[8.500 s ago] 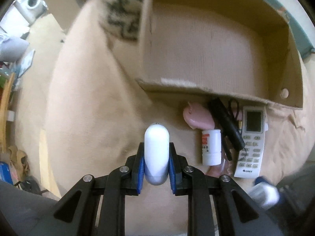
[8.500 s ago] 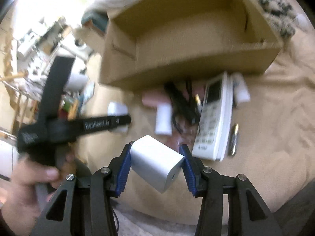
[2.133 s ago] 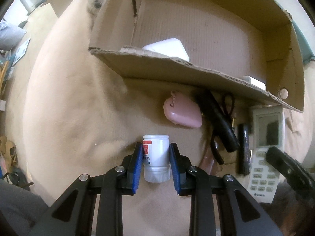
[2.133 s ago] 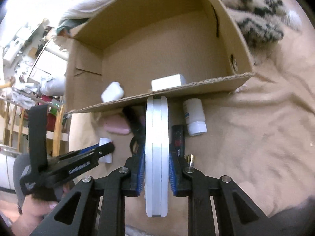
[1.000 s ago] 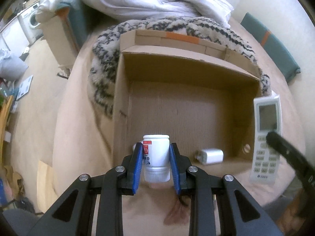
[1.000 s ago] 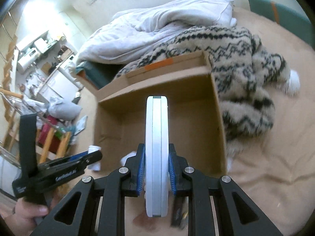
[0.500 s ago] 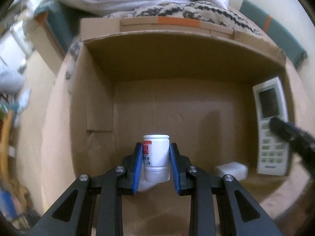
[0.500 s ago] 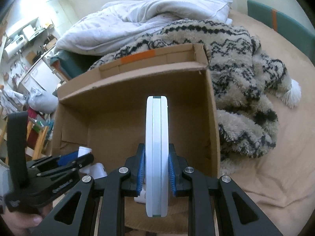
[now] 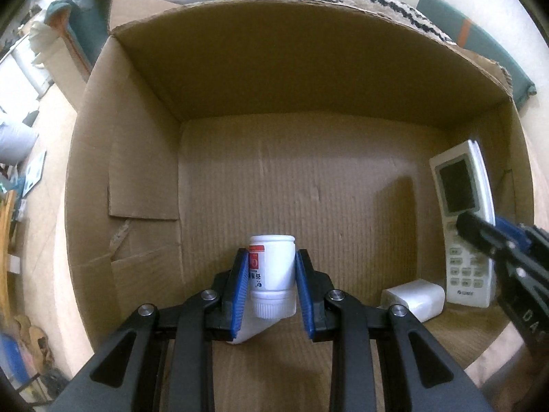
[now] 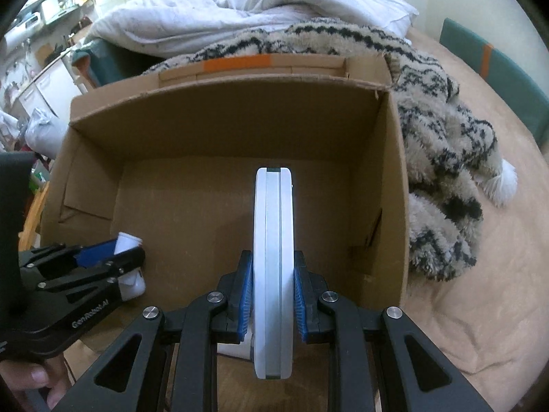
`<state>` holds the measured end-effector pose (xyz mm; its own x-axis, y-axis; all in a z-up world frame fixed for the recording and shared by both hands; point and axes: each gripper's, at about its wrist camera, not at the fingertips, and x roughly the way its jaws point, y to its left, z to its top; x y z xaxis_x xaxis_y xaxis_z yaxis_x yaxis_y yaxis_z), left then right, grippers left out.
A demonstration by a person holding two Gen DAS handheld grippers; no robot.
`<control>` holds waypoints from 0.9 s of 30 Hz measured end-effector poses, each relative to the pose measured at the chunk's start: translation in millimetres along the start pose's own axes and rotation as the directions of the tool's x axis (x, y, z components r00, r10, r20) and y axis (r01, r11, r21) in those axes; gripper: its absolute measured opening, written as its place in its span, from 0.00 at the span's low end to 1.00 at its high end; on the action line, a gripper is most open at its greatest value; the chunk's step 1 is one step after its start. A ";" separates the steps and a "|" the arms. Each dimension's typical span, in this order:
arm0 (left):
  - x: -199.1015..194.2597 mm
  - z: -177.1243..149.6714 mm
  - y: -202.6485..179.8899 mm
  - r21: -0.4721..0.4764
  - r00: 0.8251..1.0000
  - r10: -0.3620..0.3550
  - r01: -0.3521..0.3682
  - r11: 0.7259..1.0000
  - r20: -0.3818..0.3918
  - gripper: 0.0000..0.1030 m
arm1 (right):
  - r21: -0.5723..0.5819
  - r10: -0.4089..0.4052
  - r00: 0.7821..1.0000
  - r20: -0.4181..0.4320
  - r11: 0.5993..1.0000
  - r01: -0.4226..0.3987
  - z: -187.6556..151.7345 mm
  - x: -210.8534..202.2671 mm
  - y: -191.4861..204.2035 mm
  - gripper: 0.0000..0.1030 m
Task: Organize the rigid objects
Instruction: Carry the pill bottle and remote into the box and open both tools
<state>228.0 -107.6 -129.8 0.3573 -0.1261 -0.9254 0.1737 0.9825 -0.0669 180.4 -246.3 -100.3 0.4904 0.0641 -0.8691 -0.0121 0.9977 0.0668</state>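
Your left gripper (image 9: pixel 271 290) pinches the small white plastic bottle (image 9: pixel 272 274) low at centre inside the open brown cardboard box (image 9: pixel 144 158); your right gripper (image 10: pixel 273 298) clamps the white remote control (image 10: pixel 273 261) edge-on, lower centre.

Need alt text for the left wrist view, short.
The left gripper holds a white bottle over the floor of an open cardboard box. At right, the right gripper holds a white remote above a white charger.
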 end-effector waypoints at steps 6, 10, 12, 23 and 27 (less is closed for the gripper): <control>-1.0 0.7 -0.4 0.000 1.000 0.016 -0.016 1.000 0.014 0.23 | -0.005 -0.003 1.000 -0.012 1.000 0.003 -0.6 3.8 1.8 0.22; -1.0 -1.3 -1.3 0.006 1.000 0.021 -0.021 1.000 0.011 0.24 | -0.002 0.002 1.000 -0.024 1.000 -0.002 -0.7 6.5 1.7 0.22; -0.3 -1.9 -3.8 0.015 1.000 0.027 -0.027 1.000 0.009 0.24 | 0.005 0.007 1.000 -0.031 1.000 -0.007 -1.1 7.9 1.5 0.22; 2.4 -1.8 -16.5 0.018 0.999 0.052 -0.052 0.998 0.015 0.24 | 0.062 0.060 0.998 -0.008 0.996 -0.059 0.1 2.2 -5.6 0.22; 2.2 -3.0 -17.8 0.017 0.998 0.055 -0.055 0.998 0.007 0.24 | 0.082 0.105 0.994 0.006 0.991 -0.105 1.7 -0.7 -6.3 0.28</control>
<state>223.0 -124.9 -131.8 0.3729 -0.0732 -0.9250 0.1696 0.9855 -0.0096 181.6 -252.6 -99.3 0.4913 0.1683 -0.8546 0.0079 0.9803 0.1976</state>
